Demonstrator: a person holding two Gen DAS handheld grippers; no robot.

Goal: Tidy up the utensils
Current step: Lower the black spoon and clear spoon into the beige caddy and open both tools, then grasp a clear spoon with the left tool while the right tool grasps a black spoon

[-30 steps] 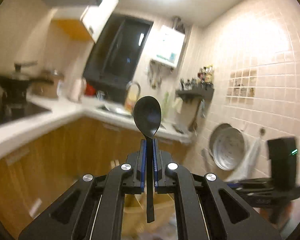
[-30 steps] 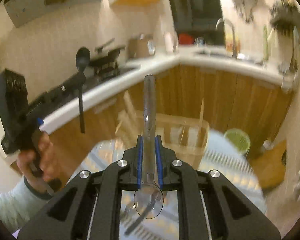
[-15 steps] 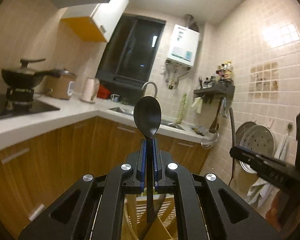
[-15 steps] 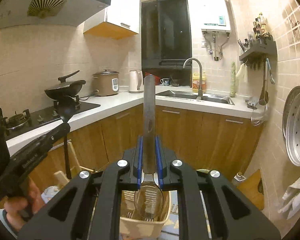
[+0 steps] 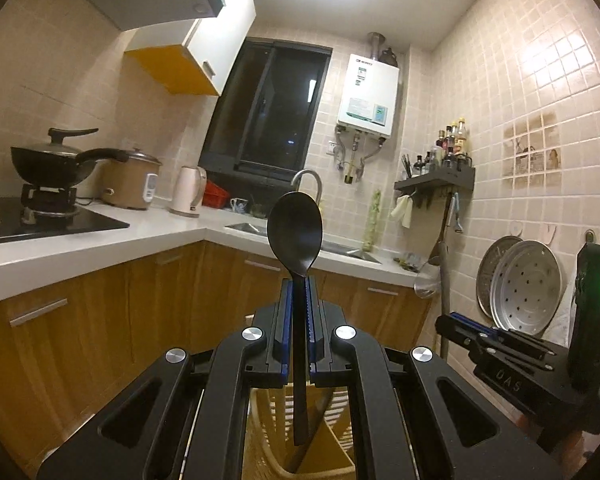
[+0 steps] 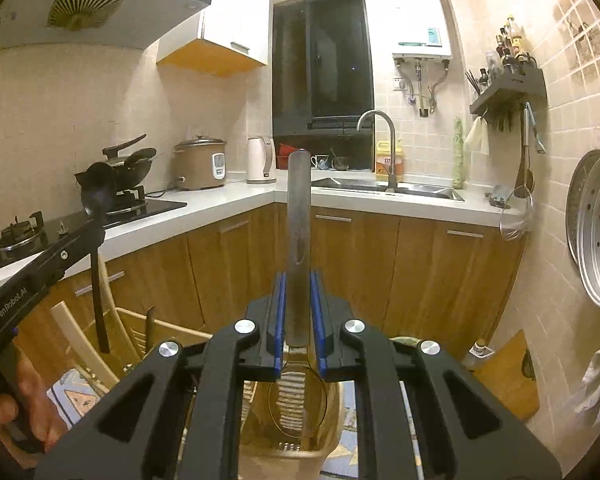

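Note:
My left gripper (image 5: 297, 292) is shut on a black spoon (image 5: 295, 232), bowl up and handle hanging down over a beige slatted utensil basket (image 5: 336, 452). My right gripper (image 6: 298, 288) is shut on a metal spoon (image 6: 299, 216), handle up, its bowl (image 6: 298, 404) hanging down into the same basket (image 6: 332, 420). The left gripper with its black spoon (image 6: 96, 196) also shows at the left of the right wrist view. The right gripper's body (image 5: 512, 356) shows at the right of the left wrist view.
A white L-shaped counter (image 5: 172, 232) runs along the wall with a hob and wok (image 5: 52, 164), rice cooker (image 5: 130, 178), kettle (image 5: 188, 192) and sink (image 6: 388, 188). Wooden cabinets (image 6: 380, 272) stand below. Metal steamer trays (image 5: 520, 280) hang on the right wall.
Both grippers tilted up and steadied, so the views lifted from the basket to the kitchen wall. Each still holds its spoon over the basket.

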